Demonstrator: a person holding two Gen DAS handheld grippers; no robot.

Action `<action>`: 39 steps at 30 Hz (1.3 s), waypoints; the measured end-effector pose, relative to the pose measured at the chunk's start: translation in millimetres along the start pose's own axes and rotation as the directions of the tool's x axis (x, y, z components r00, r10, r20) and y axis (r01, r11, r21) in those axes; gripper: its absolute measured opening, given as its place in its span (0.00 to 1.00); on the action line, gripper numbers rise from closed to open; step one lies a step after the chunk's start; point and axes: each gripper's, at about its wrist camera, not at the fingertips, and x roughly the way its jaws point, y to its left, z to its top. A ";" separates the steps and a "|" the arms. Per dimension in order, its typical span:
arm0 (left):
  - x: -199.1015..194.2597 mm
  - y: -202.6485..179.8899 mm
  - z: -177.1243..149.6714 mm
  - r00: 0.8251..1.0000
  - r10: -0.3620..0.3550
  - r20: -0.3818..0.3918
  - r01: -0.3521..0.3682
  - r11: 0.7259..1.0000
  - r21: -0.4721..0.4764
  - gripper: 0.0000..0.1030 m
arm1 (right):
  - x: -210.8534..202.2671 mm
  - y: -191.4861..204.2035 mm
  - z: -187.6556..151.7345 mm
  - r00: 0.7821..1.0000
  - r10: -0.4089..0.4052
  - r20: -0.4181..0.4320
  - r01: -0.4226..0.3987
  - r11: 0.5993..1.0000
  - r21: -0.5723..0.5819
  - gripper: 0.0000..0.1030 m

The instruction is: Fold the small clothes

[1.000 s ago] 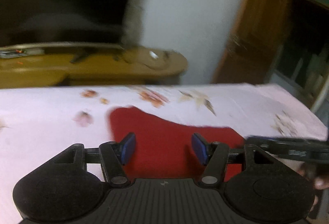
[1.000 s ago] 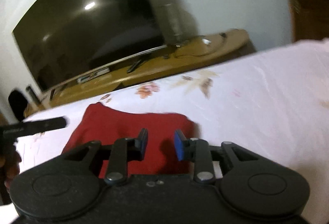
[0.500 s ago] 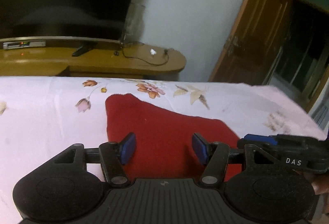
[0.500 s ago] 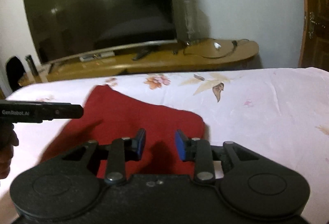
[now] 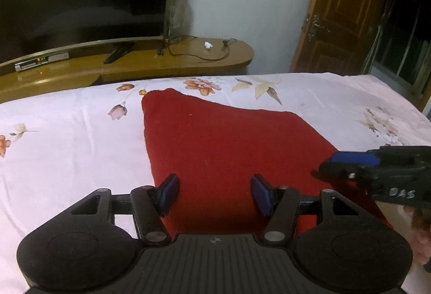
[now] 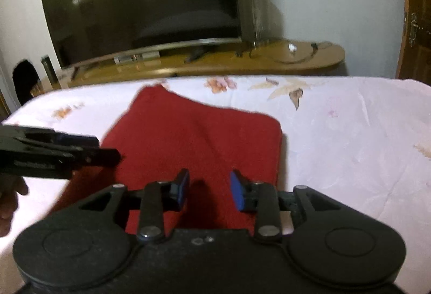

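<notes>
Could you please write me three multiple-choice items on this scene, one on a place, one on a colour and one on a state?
1. Where does the red garment lie?
A. on the floral bedsheet
B. on the wooden TV stand
C. hanging on the door

2. What colour are the pads of the left claw?
A. green
B. blue
C. white

3. How stands the right claw?
A. shut on the garment
B. shut on nothing
C. open, holding nothing

Answers: 1 A, the cloth lies flat on the flowered sheet; 2 B, both pads show blue; 3 C, a clear gap between the fingers with red cloth seen beyond it.
</notes>
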 end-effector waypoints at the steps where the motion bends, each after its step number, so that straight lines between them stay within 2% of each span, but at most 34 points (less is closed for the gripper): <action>1: -3.8 -1.8 -1.3 1.000 -0.003 0.003 0.003 1.000 0.006 0.58 | -6.7 1.0 0.2 1.000 0.008 0.013 -0.008 1.000 0.002 0.32; 12: -43.6 -21.9 -21.4 0.999 -0.024 0.041 0.023 0.999 0.036 0.58 | -49.5 14.5 -15.4 0.998 0.035 0.058 -0.035 0.999 0.002 0.33; 15: -43.8 -26.3 -45.6 1.000 -0.024 0.000 0.024 0.999 0.042 0.58 | -47.6 14.2 -31.3 0.999 0.038 0.017 -0.038 0.999 0.009 0.33; 17: -36.8 -31.4 -67.3 0.999 0.014 -0.033 -0.011 0.995 0.098 0.58 | -35.3 14.7 -47.4 0.999 0.017 -0.049 -0.018 1.000 -0.015 0.32; 18: -38.1 -33.3 -74.8 1.000 0.024 -0.018 -0.022 0.993 0.120 0.58 | -28.5 14.8 -55.3 0.997 0.005 -0.074 -0.008 0.999 -0.035 0.33; 19: -40.7 -34.6 -77.7 1.000 0.029 -0.007 -0.028 0.991 0.131 0.58 | -26.7 14.4 -62.1 0.998 0.010 -0.055 -0.013 0.999 -0.052 0.33; 25: -48.8 -35.8 -70.8 0.999 0.041 -0.022 -0.038 0.991 0.130 0.58 | -24.5 14.8 -53.7 0.998 0.007 -0.060 -0.009 0.999 -0.031 0.35; 28: -54.1 -34.3 -73.6 0.999 0.044 -0.019 -0.041 0.992 0.122 0.58 | -37.8 19.4 -50.6 1.000 0.010 -0.025 -0.010 0.999 -0.031 0.41; 33: -57.4 -33.1 -82.7 0.998 0.052 -0.018 -0.050 0.993 0.109 0.58 | -35.8 20.5 -64.9 0.997 -0.004 -0.075 0.000 0.998 -0.055 0.42; 38: -66.9 -27.9 -82.5 0.999 0.050 -0.014 -0.048 0.994 0.101 0.58 | -38.3 21.2 -57.4 0.997 -0.004 -0.071 0.003 1.000 -0.026 0.44; 39: -69.1 -25.3 -81.2 0.999 0.049 -0.009 -0.048 0.994 0.098 0.58 | -43.0 19.4 -55.2 0.999 0.004 -0.052 -0.005 1.000 -0.007 0.49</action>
